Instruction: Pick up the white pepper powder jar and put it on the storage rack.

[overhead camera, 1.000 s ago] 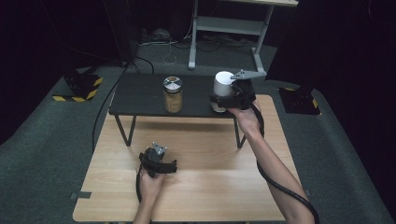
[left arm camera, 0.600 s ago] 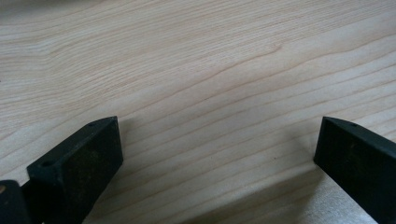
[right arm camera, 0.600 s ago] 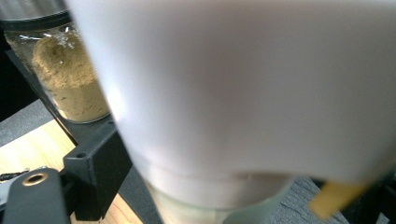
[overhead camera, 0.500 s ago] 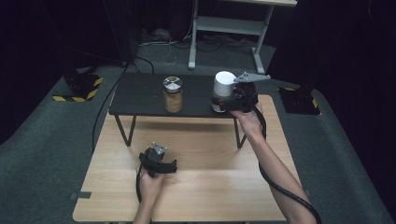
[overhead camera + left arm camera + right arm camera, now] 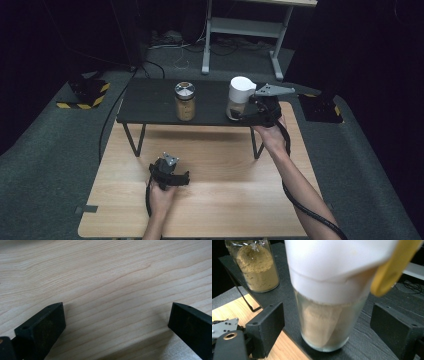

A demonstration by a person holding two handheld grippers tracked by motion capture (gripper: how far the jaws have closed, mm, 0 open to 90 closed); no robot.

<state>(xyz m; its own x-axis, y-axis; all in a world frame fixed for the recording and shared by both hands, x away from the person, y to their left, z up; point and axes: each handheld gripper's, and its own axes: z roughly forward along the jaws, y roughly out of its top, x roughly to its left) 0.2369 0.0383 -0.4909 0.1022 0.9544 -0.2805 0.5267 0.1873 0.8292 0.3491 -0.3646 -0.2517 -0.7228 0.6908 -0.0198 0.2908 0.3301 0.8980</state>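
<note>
The white-lidded jar [image 5: 329, 302] is seen standing upright on the black shelf [image 5: 150, 102], between the fingers [image 5: 265, 327] of the right gripper [image 5: 329, 332], whose jaws have just been opened and stand clear of the glass. Beyond the left finger, a metal-lidded jar [image 5: 254, 265] of powder stands. The left gripper [image 5: 115, 327] is held wide over the wooden table [image 5: 112, 277].

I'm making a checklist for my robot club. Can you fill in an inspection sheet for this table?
Surface: light wooden table with a low black shelf standing at its far end.
Job's things: white-lidded glass jar upright near the shelf's right end; a yellow tab hangs off its lid.
Clutter: a second glass jar of tan powder with a metal lid, mid-shelf.
Grippers: right gripper open, a jaw on each side of the white-lidded jar, pads clear of the glass; its jaws have just been opening. Left gripper open over bare wood.
Cables: a black cable trails along the right forearm.
Surroundings: grey carpet, metal stand behind.
</note>
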